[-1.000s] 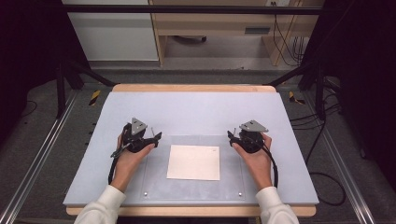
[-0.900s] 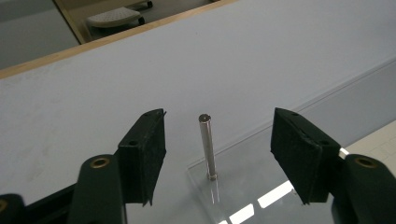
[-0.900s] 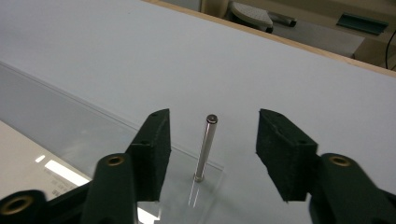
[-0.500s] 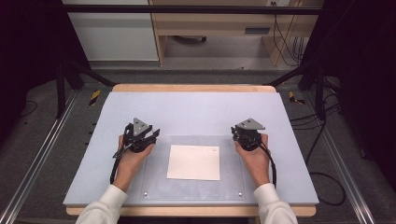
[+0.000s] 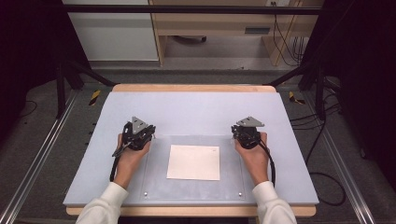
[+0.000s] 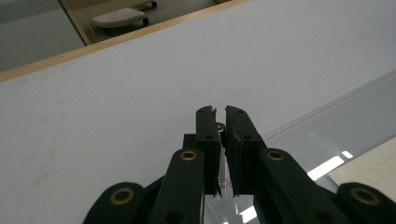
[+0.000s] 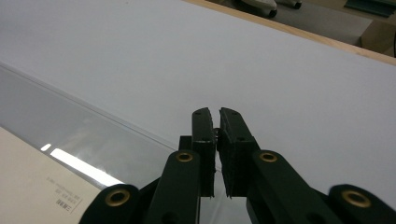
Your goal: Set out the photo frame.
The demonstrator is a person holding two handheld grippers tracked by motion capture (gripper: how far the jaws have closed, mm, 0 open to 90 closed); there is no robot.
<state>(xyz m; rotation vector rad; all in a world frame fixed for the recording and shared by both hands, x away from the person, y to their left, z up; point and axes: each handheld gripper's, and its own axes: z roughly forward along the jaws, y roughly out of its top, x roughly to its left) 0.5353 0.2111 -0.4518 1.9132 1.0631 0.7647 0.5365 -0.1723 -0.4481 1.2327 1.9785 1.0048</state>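
Paper is lying flat in the middle of a clear plastic sheet on the tabletop, and it is sitting between the two hands, nearer the person than either set of jaws. Both grippers are resting just outside the clear sheet's far corners: the left gripper at the far-left corner, the right gripper at the far-right one. The paper's edges are running roughly square to the tabletop, with its slightly longer side going left to right, so each hand is facing one of its short sides across a strip of bare plastic.

Neither hand is looking clearly nearer; the paper is lying about midway. In the left gripper view the left gripper is pointing away over the pale tabletop, with a corner of the paper showing low at the right, beside and behind the tips. In the right gripper view the right gripper is aiming likewise, with the paper low at the left.

Both pairs of jaws are standing almost pressed together, a thin slit between the pads, pinching nothing. Both forearms are lying low, hands wrapped around the grippers with the grey plates up. Reaching the paper would, in my judgement, call for each hand turning inward and drawing back toward the person.
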